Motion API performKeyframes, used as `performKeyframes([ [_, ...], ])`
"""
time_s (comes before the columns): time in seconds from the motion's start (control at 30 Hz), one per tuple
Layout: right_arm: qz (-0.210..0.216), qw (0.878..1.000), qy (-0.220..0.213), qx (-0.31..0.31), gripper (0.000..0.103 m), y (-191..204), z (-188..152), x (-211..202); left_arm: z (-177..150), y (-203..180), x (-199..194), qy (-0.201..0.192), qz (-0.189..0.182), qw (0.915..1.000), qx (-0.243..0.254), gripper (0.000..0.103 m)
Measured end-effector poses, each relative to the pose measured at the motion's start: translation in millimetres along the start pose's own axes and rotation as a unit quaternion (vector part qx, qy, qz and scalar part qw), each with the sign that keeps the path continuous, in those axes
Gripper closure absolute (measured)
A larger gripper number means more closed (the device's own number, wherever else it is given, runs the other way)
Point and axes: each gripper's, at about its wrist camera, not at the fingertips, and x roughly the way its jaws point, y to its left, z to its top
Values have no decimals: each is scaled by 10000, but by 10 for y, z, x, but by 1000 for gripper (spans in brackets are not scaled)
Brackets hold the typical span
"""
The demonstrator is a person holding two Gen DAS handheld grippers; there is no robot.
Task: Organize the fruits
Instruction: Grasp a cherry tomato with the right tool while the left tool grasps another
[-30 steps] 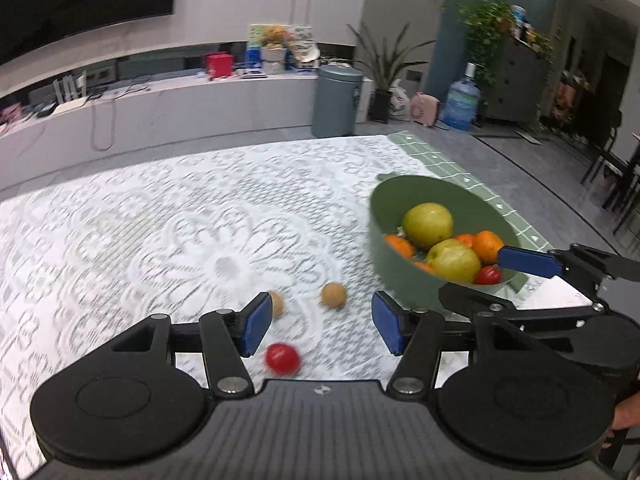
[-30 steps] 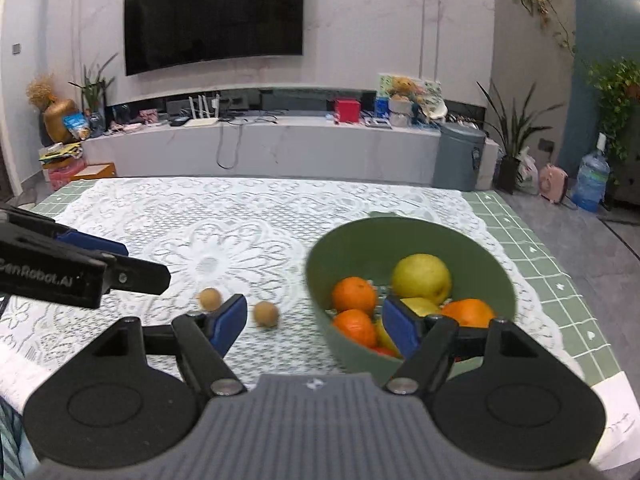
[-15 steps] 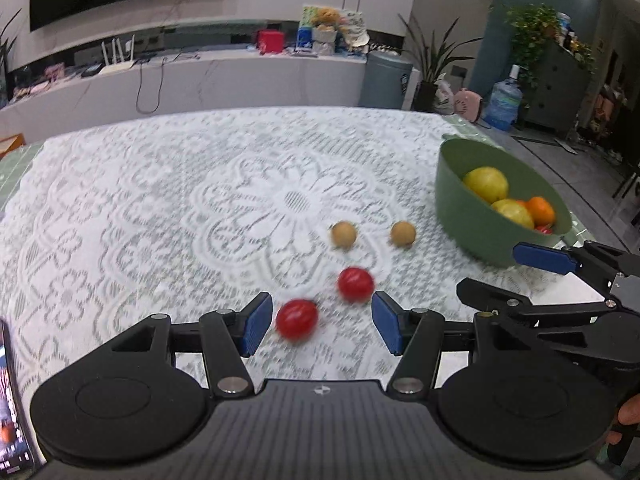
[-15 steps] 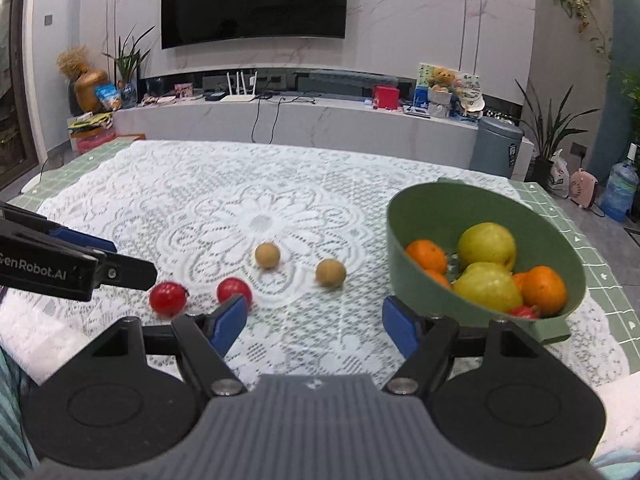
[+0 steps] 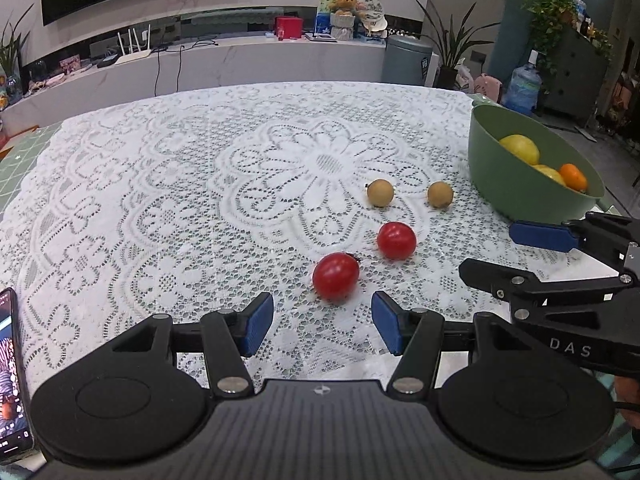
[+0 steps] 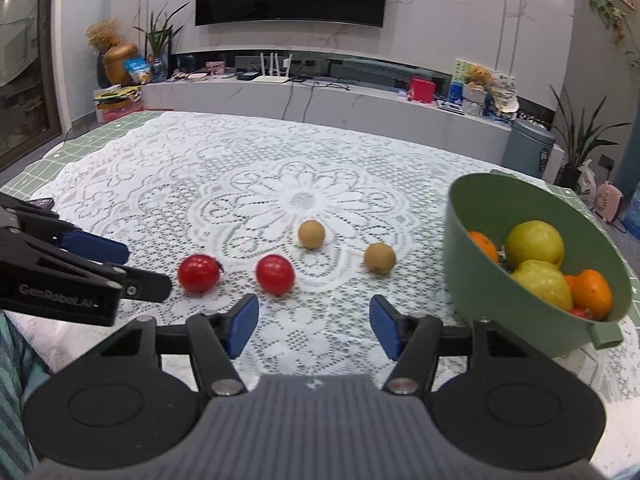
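Two red tomatoes lie on the white lace cloth: the near one just beyond my left gripper, which is open and holds nothing, and a second one. Two small brown fruits rest farther back. A green bowl at the right holds yellow-green pears and oranges. My right gripper hovers low over the cloth, jaws closing with nothing between them; it also shows at the right of the left wrist view.
A phone lies at the table's left front edge. The green checked mat shows around the lace cloth. Beyond the table stand a long white TV shelf, a grey bin and plants.
Both grippers have swung left and sunk toward the cloth. The two tomatoes have come into full view ahead of them, and the bowl now sits off to the right.
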Motion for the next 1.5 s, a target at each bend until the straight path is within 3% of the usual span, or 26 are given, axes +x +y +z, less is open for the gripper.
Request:
performKeyframes([
  [0.43,278,9989,121,-363,63,63,72,329,105,-16,190,-108,-207,9997,0,45],
  [0.73,521,9965,69,-645,64,78,63,507,146,34,373,129,-411,9989,-189,58],
  [1.17,672,9944,20,-813,69,76,90,687,135,99,455,258,-552,9975,-360,65],
  [1.27,754,9941,50,-780,77,80,103,722,139,110,458,254,-594,9972,-384,67],
  [1.5,782,9945,42,-691,78,67,101,734,139,117,456,247,-606,9970,-422,68],
])
